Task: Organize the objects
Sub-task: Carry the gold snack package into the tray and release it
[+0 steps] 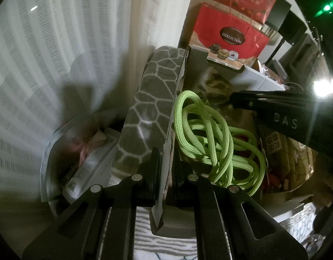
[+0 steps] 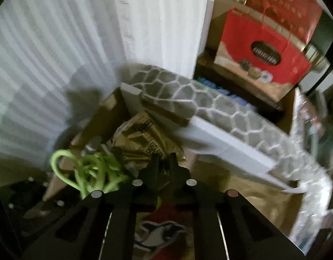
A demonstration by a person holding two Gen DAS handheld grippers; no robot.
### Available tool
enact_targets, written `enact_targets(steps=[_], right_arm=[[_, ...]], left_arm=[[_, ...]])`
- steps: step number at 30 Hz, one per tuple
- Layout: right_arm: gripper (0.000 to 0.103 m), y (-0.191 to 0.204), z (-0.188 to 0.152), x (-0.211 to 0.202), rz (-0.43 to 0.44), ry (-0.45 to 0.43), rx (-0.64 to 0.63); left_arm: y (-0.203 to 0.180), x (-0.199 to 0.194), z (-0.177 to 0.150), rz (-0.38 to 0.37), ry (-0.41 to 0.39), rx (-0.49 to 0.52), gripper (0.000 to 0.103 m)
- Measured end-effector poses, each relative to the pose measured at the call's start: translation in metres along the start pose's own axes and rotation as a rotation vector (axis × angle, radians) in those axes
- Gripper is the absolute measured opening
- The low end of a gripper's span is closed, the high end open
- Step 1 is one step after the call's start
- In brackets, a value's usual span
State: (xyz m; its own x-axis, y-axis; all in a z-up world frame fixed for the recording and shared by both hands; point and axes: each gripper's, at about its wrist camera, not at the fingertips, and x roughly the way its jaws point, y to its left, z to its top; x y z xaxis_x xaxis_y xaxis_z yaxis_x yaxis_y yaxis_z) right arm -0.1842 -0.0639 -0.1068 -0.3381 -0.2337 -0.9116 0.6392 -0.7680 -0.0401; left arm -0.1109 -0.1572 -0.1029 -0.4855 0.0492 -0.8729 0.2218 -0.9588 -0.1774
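Observation:
A coil of lime-green rope (image 1: pixel 209 143) lies inside an open cardboard box (image 2: pixel 248 192), on top of brown snack packets (image 2: pixel 142 138). My left gripper (image 1: pixel 166 169) is shut on the box's upright white cardboard flap (image 1: pixel 166 130), one finger on each side. From the right, my right gripper (image 1: pixel 235 101) reaches in above the rope. In the right wrist view the right gripper (image 2: pixel 164 162) hangs over the box's contents with its fingers together and nothing seen between them; the rope (image 2: pixel 90 171) lies to its left.
A grey mat with a white cell pattern (image 1: pixel 151 108) is draped over the box's edge (image 2: pixel 220 112). To the left stands a clear plastic bin (image 1: pixel 58 147) with papers. Red gift boxes (image 1: pixel 227 34) are stacked behind, and white curtains (image 1: pixel 69 43) hang at the left.

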Motion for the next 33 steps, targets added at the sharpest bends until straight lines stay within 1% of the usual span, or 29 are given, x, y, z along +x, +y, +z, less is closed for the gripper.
enact_targets(steps=[4, 5, 7, 8, 9, 10, 12, 15, 23, 25, 27, 30, 33], right_arm=[[0.004, -0.005, 0.002, -0.006, -0.036, 0.041, -0.039], [0.005, -0.006, 0.001, -0.007, -0.046, 0.045, -0.051], [0.008, -0.009, 0.000, -0.010, -0.060, 0.039, -0.063], [0.009, -0.010, -0.001, -0.012, -0.056, 0.037, -0.059], [0.014, -0.013, -0.001, -0.016, -0.046, 0.034, -0.047], [0.021, -0.016, -0.003, -0.020, -0.031, 0.028, -0.033], [0.026, -0.020, -0.005, -0.030, -0.007, 0.014, -0.012], [0.027, -0.031, -0.013, -0.048, 0.010, -0.010, 0.019], [0.029, -0.069, -0.047, -0.090, -0.006, -0.067, 0.119], [0.029, -0.079, -0.053, -0.099, 0.001, -0.081, 0.143], [0.031, -0.091, -0.062, -0.108, 0.004, -0.092, 0.169], [0.036, -0.108, -0.077, -0.119, -0.017, -0.104, 0.204], [0.036, -0.122, -0.091, -0.128, -0.046, -0.111, 0.226]], left_arm=[[0.000, 0.001, 0.001, -0.002, 0.001, 0.000, 0.008], [0.000, 0.001, 0.001, -0.002, 0.002, 0.001, 0.008], [0.001, 0.001, 0.001, 0.000, 0.001, 0.002, 0.008], [0.000, 0.001, 0.001, 0.000, 0.001, 0.003, 0.008], [0.000, 0.001, 0.000, 0.001, 0.001, 0.003, 0.008], [0.000, 0.000, 0.000, 0.001, 0.002, 0.004, 0.008], [0.000, 0.001, 0.000, 0.002, 0.004, 0.007, 0.008], [-0.001, 0.000, -0.001, 0.004, 0.002, 0.010, 0.008], [-0.002, 0.000, -0.002, 0.008, 0.001, 0.011, 0.008], [-0.002, 0.000, -0.002, 0.010, 0.001, 0.013, 0.008], [-0.002, 0.001, -0.002, 0.011, 0.002, 0.015, 0.008], [-0.002, 0.001, -0.002, 0.011, 0.000, 0.016, 0.008], [-0.002, 0.001, -0.002, 0.012, 0.001, 0.017, 0.008]])
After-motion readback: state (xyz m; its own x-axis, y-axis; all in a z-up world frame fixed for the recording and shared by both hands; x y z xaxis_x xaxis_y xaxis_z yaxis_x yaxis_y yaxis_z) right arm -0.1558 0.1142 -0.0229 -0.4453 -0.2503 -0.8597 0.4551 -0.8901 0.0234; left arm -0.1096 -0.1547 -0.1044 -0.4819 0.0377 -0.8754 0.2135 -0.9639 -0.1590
